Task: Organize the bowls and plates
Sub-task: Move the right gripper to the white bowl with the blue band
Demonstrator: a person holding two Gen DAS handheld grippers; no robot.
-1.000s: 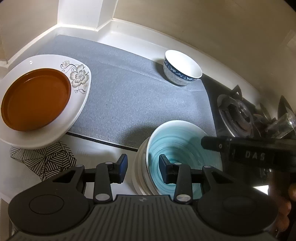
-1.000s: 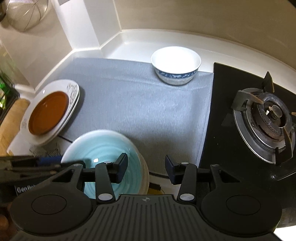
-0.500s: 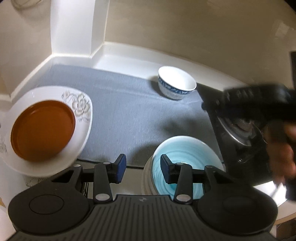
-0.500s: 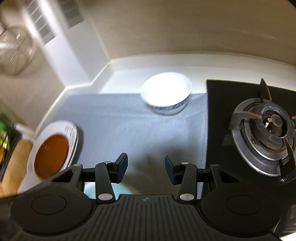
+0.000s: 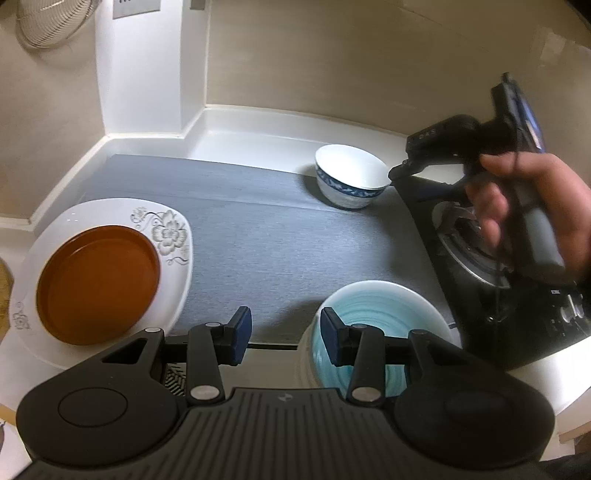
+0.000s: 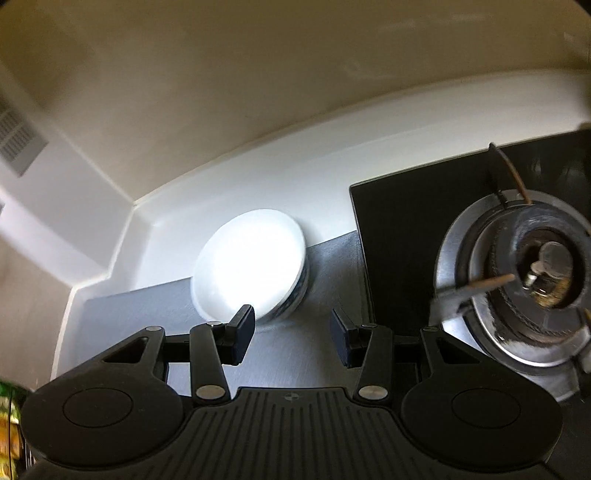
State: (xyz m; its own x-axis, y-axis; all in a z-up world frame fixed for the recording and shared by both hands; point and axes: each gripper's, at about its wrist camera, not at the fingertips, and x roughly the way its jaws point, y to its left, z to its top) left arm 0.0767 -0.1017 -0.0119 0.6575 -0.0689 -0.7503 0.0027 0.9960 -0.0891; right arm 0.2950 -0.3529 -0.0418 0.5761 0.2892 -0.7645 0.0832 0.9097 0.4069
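A teal bowl (image 5: 373, 306) sits nested in a white bowl at the counter's front edge. My left gripper (image 5: 286, 338) hovers just left of it, open, with nothing between its fingers. A brown plate (image 5: 98, 284) lies on a white floral plate (image 5: 170, 232) at the left. At the back of the grey mat (image 5: 258, 229) stands a white bowl with a blue band (image 5: 349, 177). A hand holds my right gripper (image 5: 400, 170) just right of that bowl. In the right wrist view the bowl (image 6: 251, 266) lies ahead and left of the right gripper (image 6: 291, 338), which is open and empty.
A black gas stove (image 6: 517, 277) with a burner and pan supports fills the right side, its edge against the mat. White counter walls enclose the back and left. A wire strainer (image 5: 51, 22) hangs on the wall at top left.
The right gripper has moved from beside the teal bowl toward the back, up to the white bowl with the blue band, rolling as it went. The left gripper stayed by the teal bowl.
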